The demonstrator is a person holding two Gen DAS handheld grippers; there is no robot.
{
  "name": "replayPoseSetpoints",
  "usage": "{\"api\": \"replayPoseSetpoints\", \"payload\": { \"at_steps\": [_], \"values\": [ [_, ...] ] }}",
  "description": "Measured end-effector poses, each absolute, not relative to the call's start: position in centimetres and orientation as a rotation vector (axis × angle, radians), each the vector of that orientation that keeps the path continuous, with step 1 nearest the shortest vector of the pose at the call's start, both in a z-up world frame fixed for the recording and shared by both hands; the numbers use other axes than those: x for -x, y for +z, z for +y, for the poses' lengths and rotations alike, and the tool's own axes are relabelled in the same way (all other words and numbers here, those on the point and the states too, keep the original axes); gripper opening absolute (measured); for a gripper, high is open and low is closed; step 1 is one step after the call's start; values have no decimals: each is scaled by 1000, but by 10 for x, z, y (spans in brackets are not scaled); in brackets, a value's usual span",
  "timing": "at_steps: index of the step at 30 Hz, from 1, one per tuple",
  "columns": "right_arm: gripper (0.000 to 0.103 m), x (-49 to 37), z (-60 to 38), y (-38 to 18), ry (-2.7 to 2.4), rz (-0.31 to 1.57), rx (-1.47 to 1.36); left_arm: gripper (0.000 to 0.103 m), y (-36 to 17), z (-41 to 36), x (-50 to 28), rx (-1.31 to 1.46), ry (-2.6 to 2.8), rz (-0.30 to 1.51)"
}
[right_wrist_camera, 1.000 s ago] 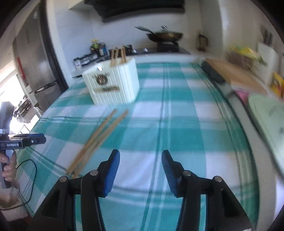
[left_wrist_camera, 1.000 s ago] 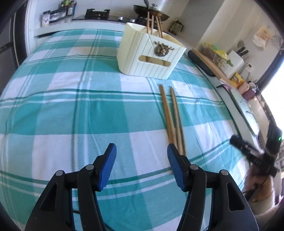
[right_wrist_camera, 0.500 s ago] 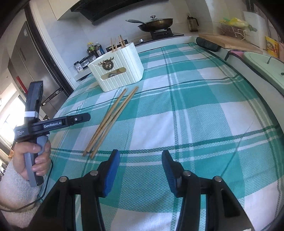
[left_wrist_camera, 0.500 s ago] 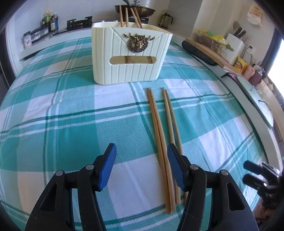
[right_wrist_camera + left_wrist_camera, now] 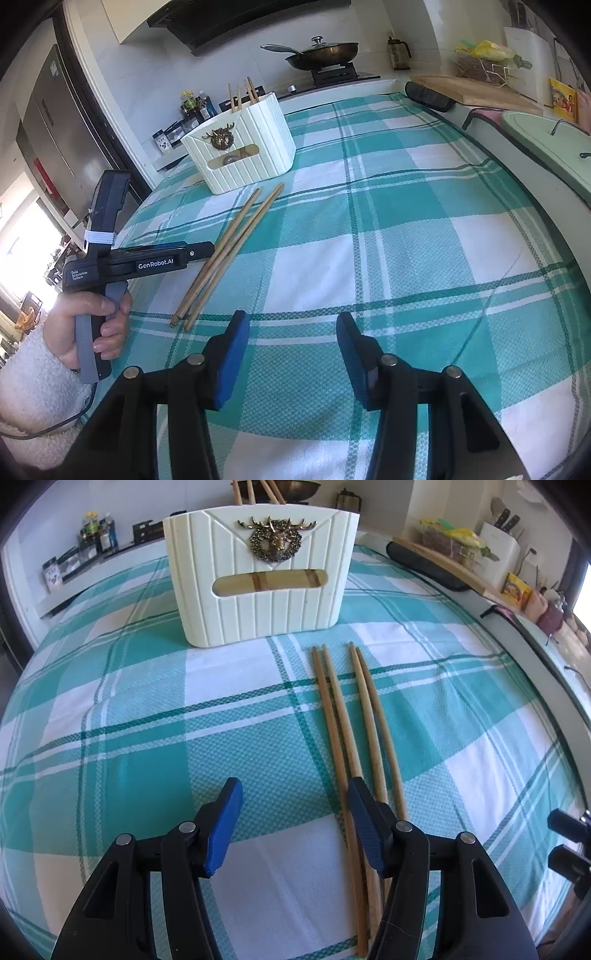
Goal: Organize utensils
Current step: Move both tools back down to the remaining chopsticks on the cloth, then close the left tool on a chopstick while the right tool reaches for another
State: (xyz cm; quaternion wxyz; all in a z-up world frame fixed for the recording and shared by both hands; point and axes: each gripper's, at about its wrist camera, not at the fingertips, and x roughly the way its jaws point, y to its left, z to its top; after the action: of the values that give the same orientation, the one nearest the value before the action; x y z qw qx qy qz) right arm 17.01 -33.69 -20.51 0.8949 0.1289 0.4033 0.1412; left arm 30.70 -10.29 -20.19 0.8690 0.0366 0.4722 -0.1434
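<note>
Several wooden chopsticks (image 5: 354,723) lie side by side on the teal checked tablecloth, in front of a cream ribbed utensil holder (image 5: 258,576) with a brass deer emblem. The holder has more chopsticks standing in it. My left gripper (image 5: 295,801) is open and empty, low over the cloth, its right finger over the near ends of the chopsticks. In the right wrist view the chopsticks (image 5: 229,251) and the holder (image 5: 240,155) are at the left. The left gripper (image 5: 184,254) shows there above the chopsticks. My right gripper (image 5: 291,332) is open and empty over bare cloth.
A stove with a wok (image 5: 321,51) stands behind the table. A cutting board (image 5: 469,92) and a dark roll (image 5: 428,98) lie at the far right edge. A pale green lid (image 5: 546,144) sits to the right. Bottles (image 5: 96,531) stand at the back left.
My left gripper has moved forward toward the holder and down, with its right finger now over the chopsticks' near ends. The right gripper has held about the same place.
</note>
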Motion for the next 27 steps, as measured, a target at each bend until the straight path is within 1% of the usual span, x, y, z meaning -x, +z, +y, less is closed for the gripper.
{"api": "replayPoseSetpoints", "payload": {
  "at_steps": [3, 4, 5, 6, 7, 8, 11, 15, 16, 17, 20, 25, 27],
  "values": [
    [50, -171, -330, -206, 306, 843, -244, 59, -205, -115, -306, -154, -287, 976],
    [50, -171, -328, -206, 310, 844, -235, 54, -205, -118, -306, -162, -290, 973],
    [50, -171, -325, -206, 313, 846, -227, 44, -204, -118, -306, -154, -301, 975],
    [50, -170, -324, -206, 314, 848, -219, 38, -203, -118, -307, -142, -309, 979],
    [50, -170, -323, -206, 313, 850, -211, 19, -202, -117, -307, -139, -311, 981],
    [50, -171, -322, -206, 308, 854, -203, 6, -202, -116, -308, -137, -314, 983],
    [50, -178, -314, -205, 304, 878, -160, 4, -202, -109, -307, -111, -311, 988],
    [50, -201, -289, -206, 352, 920, -111, 4, -202, -87, -300, -66, -245, 987],
    [46, -208, -283, -207, 365, 931, -113, 4, -202, -80, -297, -54, -226, 988],
    [40, -217, -276, -209, 373, 942, -112, 4, -202, -72, -294, -41, -205, 990],
    [30, -241, -256, -216, 380, 971, -110, 4, -202, -45, -282, -9, -149, 999],
    [24, -264, -231, -226, 409, 997, -147, 4, -202, -13, -261, 12, -110, 1004],
    [20, -266, -222, -228, 397, 1001, -100, 4, -203, -7, -255, 17, -106, 1003]
  ]
}}
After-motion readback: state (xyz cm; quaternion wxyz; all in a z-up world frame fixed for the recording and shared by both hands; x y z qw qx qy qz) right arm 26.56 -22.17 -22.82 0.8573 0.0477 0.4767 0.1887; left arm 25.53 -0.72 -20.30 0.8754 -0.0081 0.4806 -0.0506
